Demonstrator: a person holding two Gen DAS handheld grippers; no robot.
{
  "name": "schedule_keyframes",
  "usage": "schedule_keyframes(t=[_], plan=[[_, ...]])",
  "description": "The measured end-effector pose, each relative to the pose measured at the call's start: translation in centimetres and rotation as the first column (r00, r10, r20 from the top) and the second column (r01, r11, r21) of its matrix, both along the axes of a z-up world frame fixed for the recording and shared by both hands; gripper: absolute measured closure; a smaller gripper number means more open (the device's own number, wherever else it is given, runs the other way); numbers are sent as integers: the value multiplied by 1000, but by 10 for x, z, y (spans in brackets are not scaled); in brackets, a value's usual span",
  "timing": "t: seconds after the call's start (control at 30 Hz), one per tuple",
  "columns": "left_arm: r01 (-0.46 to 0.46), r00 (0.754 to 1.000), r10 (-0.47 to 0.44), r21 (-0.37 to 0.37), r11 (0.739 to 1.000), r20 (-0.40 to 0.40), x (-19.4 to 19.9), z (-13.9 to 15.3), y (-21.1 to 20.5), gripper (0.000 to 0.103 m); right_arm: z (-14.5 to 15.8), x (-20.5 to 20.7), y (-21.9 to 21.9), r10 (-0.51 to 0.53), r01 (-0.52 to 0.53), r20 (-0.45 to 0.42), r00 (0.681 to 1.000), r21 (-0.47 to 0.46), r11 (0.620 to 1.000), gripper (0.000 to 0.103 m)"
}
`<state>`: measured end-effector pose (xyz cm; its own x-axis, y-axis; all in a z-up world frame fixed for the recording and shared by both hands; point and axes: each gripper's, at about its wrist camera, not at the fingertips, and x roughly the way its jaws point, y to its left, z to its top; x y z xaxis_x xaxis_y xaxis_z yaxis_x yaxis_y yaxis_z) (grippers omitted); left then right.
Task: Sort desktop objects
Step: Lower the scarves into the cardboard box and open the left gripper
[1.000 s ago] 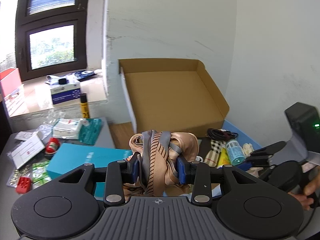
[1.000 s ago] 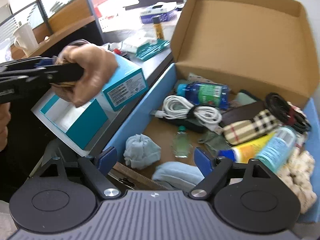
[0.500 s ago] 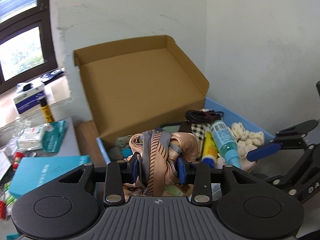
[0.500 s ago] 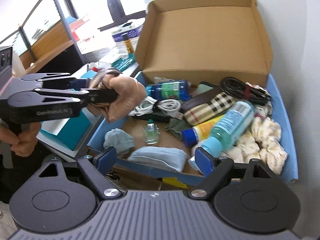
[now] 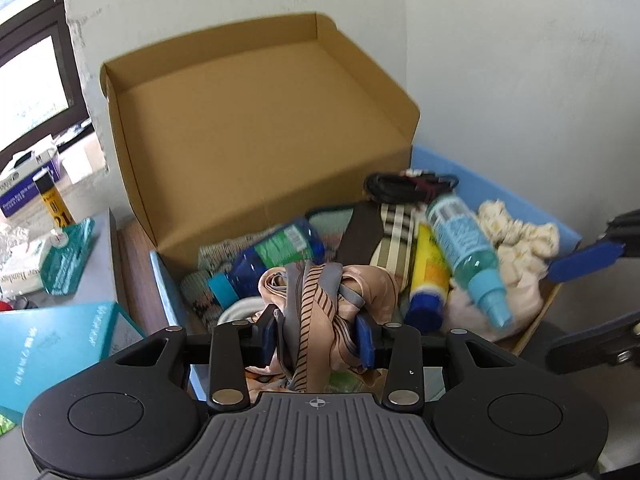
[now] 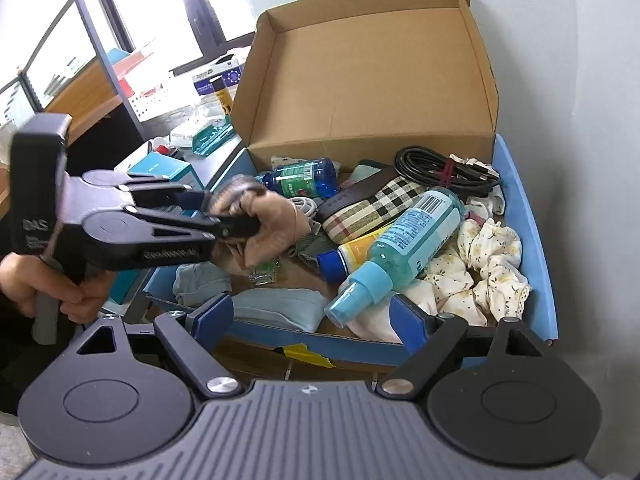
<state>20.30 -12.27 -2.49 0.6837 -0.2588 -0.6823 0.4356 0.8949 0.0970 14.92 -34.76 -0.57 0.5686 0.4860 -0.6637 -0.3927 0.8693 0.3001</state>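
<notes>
From the left wrist, the left hand-held gripper (image 5: 318,338) clamped a bunched scarf (image 5: 320,312), its long axis roughly upright, hanging over the near part of the box (image 5: 256,120).

From the right wrist, the right hand-held gripper (image 6: 308,318) stood open, empty. Next, seemingly: lower and release.

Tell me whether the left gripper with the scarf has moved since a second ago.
Yes. Seen from the right wrist, the left gripper and scarf went rightward from over the teal box to over the cardboard box.
</notes>
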Motion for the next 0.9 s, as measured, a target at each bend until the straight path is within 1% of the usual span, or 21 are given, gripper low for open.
schedule_keyframes(t=[0.13,0.2,0.37,0.4,0.43,0.5,0.63,0.8,0.9], plan=[[-3,1000,4,19,1000,-24,2,-10,-1,57,-1,0,0,7,-7,-3,1000,5,1000,14],[-6,1000,7,25,1000,-19,2,-13,-2,53,-2,-1,0,9,-9,-4,1000,6,1000,14],[-13,1000,13,29,1000,-7,2,-13,-3,52,-3,0,0,6,-6,-7,1000,21,1000,14],[-15,1000,15,27,1000,-5,1,-12,-3,50,-3,-1,0,7,-7,-7,1000,20,1000,14],[-18,1000,18,22,1000,-4,1,-12,-2,49,-3,-1,1,8,-8,-7,1000,18,1000,13],[-23,1000,23,5,1000,0,0,-9,0,41,-2,-2,1,8,-8,-5,1000,17,1000,13],[-28,1000,28,-27,999,1,-3,-2,3,39,-1,-3,0,1,-1,1,1000,20,1000,13],[-50,999,51,-60,997,16,-10,10,8,28,2,-6,-3,-9,9,14,1000,20,1000,13],[-69,997,71,-86,994,25,-13,19,13,27,6,-6,-7,-17,17,19,1000,33,999,12]])
